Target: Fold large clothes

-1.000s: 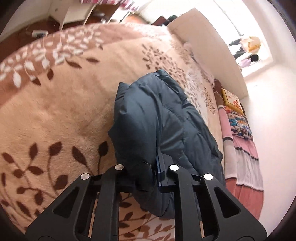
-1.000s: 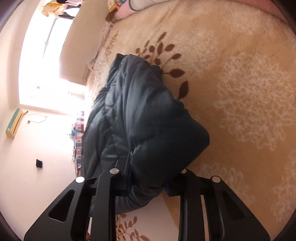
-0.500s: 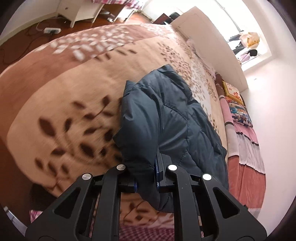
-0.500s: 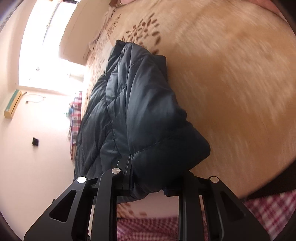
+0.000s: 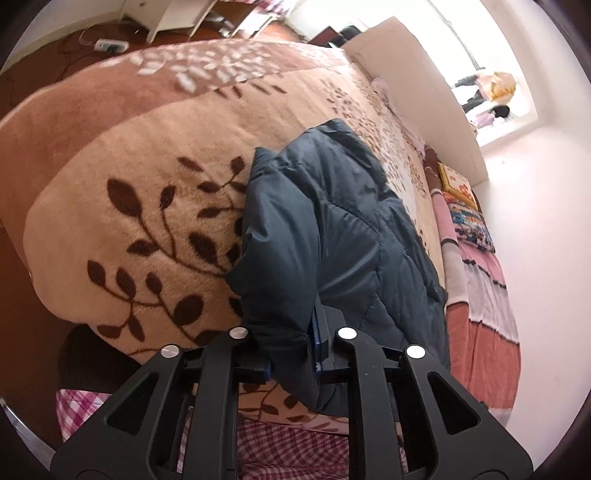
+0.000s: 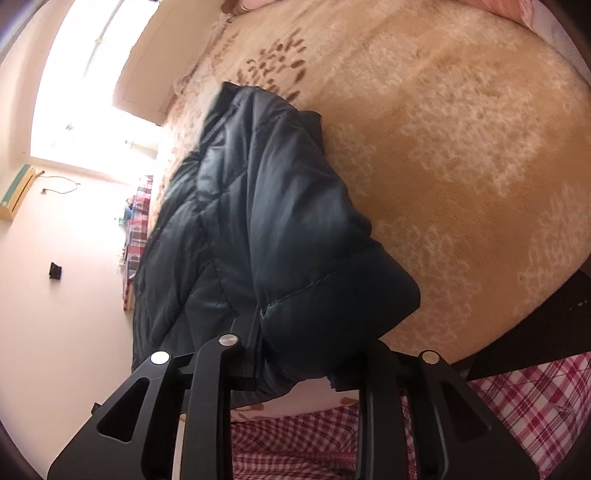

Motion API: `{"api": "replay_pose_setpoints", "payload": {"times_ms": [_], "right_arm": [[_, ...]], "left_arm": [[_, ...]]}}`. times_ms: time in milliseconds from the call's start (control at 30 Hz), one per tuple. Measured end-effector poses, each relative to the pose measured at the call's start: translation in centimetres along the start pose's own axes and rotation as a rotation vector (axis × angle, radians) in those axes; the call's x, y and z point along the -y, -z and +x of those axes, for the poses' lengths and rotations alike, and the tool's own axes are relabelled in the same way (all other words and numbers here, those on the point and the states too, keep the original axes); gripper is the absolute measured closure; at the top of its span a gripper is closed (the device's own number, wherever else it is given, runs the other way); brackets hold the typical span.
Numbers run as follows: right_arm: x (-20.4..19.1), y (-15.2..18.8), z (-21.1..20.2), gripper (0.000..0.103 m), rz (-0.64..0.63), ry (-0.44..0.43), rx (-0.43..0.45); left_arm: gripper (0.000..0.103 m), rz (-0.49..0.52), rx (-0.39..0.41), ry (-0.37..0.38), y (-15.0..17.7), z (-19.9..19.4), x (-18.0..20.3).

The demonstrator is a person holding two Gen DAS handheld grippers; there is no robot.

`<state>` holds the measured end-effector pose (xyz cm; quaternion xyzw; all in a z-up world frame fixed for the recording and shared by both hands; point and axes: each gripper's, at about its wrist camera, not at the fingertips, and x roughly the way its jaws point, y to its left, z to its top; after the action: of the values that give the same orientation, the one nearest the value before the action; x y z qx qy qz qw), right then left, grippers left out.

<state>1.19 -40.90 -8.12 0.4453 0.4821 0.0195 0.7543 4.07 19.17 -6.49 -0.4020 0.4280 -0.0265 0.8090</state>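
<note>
A dark blue quilted jacket [image 5: 332, 236] lies folded lengthwise on a beige leaf-patterned blanket [image 5: 147, 192]. It also shows in the right wrist view [image 6: 266, 229]. My left gripper [image 5: 295, 354] is shut on the jacket's near end, padded fabric bunched between its fingers. My right gripper [image 6: 306, 362] is shut on the same near end from the other side, a thick fold held between its fingers. The near end hangs lifted above the blanket's front edge [image 6: 480, 347].
The bed's white headboard [image 5: 417, 92] and a bright window [image 5: 491, 74] lie far ahead. Striped pink bedding and pillows [image 5: 480, 280] run along the wall side. A pink plaid sheet [image 6: 517, 398] shows below the blanket's edge. Wooden floor and white furniture [image 5: 166, 22] lie beyond the bed.
Both grippers have pulled back toward the bed's front edge with the jacket's near end held; the blanket's edge and plaid sheet now show below.
</note>
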Motion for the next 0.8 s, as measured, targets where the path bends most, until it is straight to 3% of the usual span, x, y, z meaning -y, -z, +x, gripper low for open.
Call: {"api": "replay_pose_setpoints", "payload": {"times_ms": [100, 167, 233, 333, 500, 567, 700, 733, 767, 800], "right_arm": [[0.1, -0.3, 0.3, 0.063, 0.026, 0.030, 0.002], [0.0, -0.1, -0.2, 0.062, 0.041, 0.039, 0.005], [-0.2, 0.1, -1.1, 0.059, 0.038, 0.053, 0.009], [-0.2, 0.8, -3.0, 0.045, 0.042, 0.100, 0.029], [-0.5, 1.5, -6.8, 0.044, 0.015, 0.180, 0.142], [-2.7, 1.3, -7.0, 0.044, -0.072, 0.172, 0.149], [-10.1, 1.6, -4.4, 0.061, -0.343, 0.105, 0.095], [-11.9, 1.8, -3.4, 0.077, -0.405, 0.082, 0.078], [-14.1, 1.8, -1.9, 0.095, -0.465, 0.058, 0.050], [-16.0, 1.7, -0.3, 0.100, -0.500, 0.044, 0.015]], "left_arm": [[0.065, -0.046, 0.003, -0.015, 0.1, 0.4, -0.6], [0.041, -0.073, -0.004, -0.025, 0.1, 0.5, -1.0], [0.037, -0.095, -0.010, -0.030, 0.2, 0.7, -1.5], [0.032, -0.132, -0.031, -0.008, 0.5, 1.3, -2.3], [0.032, -0.138, -0.054, 0.045, 0.8, 2.3, -1.7], [0.031, -0.120, -0.064, 0.053, 1.0, 2.9, -1.0], [0.031, -0.091, -0.036, 0.042, 1.0, 3.5, -0.4], [0.036, -0.089, -0.031, 0.039, 1.0, 3.6, -0.4], [0.048, -0.081, -0.027, 0.040, 1.0, 3.7, -0.3], [0.054, -0.057, -0.022, 0.044, 1.0, 3.7, 0.0]]}}
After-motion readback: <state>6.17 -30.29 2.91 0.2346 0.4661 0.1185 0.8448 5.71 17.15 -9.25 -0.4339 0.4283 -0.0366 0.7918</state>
